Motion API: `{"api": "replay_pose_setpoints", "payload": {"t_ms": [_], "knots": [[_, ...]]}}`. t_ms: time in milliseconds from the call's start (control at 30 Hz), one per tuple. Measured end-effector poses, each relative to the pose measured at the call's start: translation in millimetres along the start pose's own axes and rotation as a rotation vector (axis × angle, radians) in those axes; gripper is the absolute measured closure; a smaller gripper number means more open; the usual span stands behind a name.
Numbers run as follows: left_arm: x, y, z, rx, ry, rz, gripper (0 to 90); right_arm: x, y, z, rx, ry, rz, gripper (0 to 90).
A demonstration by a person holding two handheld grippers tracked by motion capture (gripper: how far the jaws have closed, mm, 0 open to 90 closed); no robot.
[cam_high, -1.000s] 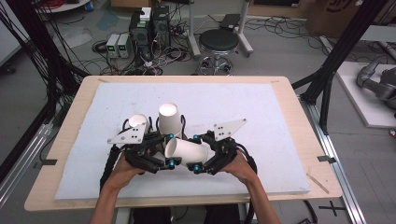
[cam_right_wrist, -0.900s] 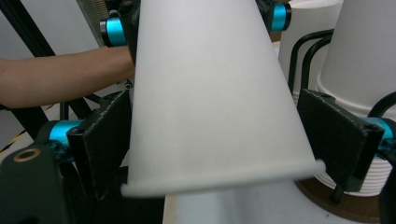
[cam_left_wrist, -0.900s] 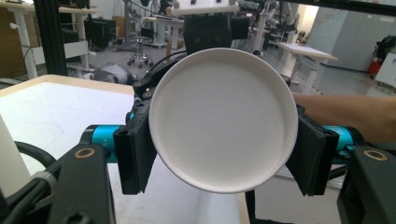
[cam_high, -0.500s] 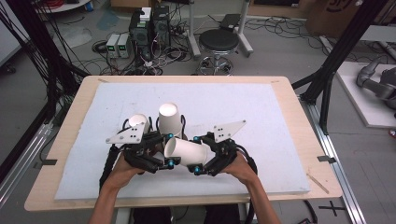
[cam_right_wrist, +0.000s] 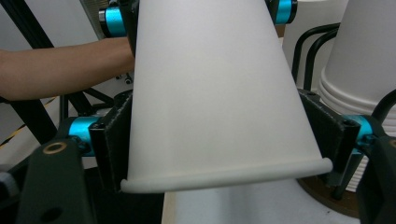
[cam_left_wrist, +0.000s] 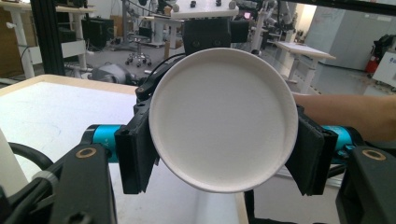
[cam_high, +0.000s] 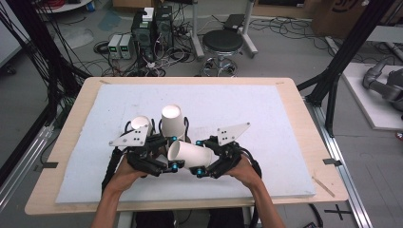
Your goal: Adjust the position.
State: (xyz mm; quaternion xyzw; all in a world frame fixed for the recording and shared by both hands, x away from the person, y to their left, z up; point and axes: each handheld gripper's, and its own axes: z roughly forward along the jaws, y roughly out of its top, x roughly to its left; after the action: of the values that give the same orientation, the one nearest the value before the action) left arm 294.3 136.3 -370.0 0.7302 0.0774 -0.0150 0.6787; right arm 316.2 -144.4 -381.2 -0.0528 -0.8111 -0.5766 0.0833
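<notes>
A white paper cup (cam_high: 191, 153) lies on its side in the air between the two grippers, just above the pale foam mat (cam_high: 266, 114) that covers the wooden table (cam_high: 304, 118). The left gripper (cam_high: 172, 165) is clamped on the cup's narrow end: in the left gripper view its two black pads (cam_left_wrist: 135, 156) press on either side of the cup (cam_left_wrist: 223, 119), whose round flat bottom faces that camera. The right gripper (cam_high: 199, 170) takes the cup at its wide end; its jaws have just been closing, and in the right gripper view the cup wall (cam_right_wrist: 215, 98) runs up between them with the rolled rim nearest that camera and both pads (cam_right_wrist: 112, 140) touching the sides just behind the rim. So the cup spans from one gripper to the other, its mouth toward the right gripper and its base toward the left. Each hand (cam_high: 124, 173) grasps its gripper from behind, the right hand (cam_high: 246, 167) close beside the left, forearms coming in from the near edge of the table. Just beyond the left gripper stands a stack of white cups (cam_high: 172, 121), upside down, and a second upturned cup (cam_high: 140, 125) stands just beside it, farther out past the left gripper's grey plate (cam_high: 128, 138). In the right gripper view the stack (cam_right_wrist: 359, 65) rises close on the far side of the held cup, layered rims showing near its foot.
</notes>
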Motion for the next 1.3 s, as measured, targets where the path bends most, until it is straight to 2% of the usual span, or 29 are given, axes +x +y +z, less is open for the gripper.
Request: {"api": "replay_pose_setpoints", "payload": {"t_ms": [533, 667, 833, 867, 933, 1033, 1100, 1167, 1200, 1300], "knots": [[-1.6, -0.8, 0.8, 0.009, 0.012, 0.011, 33.3, 1.3, 0.5, -4.2, -0.013, -0.004, 0.003, 25.8], [-2.2, -1.1, 2.4, 0.015, 0.017, 0.019, 28.1, 1.4, 0.9, -4.3, -0.026, -0.005, -0.002, 26.3], [-3.4, -2.1, 4.3, 0.034, 0.044, 0.039, 16.9, 1.5, 0.9, -6.1, -0.028, -0.006, -0.001, 26.4], [-2.8, -2.3, 4.3, 0.030, 0.033, 0.031, 13.1, 1.6, 0.8, -6.5, -0.030, -0.009, 0.000, 26.4], [-2.3, -2.9, 3.4, 0.035, 0.040, 0.019, 6.0, 1.7, 0.7, -7.1, -0.029, -0.008, 0.001, 26.4], [-2.4, -3.4, 2.1, 0.039, 0.042, 0.012, 5.0, 1.8, 0.5, -7.9, -0.026, -0.015, 0.005, 26.3], [-2.4, -3.8, 1.3, 0.050, 0.032, -0.006, 1.7, 1.7, 0.3, -8.2, -0.029, -0.013, 0.002, 26.3], [-2.7, -3.9, 0.1, 0.061, 0.059, 0.002, 1.7, 2.1, 0.4, -8.5, -0.029, -0.012, 0.002, 26.3], [-2.3, -4.1, -0.5, 0.055, 0.051, -0.005, 1.7, 2.0, 0.4, -8.3, -0.030, -0.010, 0.000, 26.3], [-2.1, -4.1, -2.5, 0.059, 0.062, -0.001, 1.7, 2.1, 0.4, -8.6, -0.026, -0.009, 0.001, 26.3]]}}
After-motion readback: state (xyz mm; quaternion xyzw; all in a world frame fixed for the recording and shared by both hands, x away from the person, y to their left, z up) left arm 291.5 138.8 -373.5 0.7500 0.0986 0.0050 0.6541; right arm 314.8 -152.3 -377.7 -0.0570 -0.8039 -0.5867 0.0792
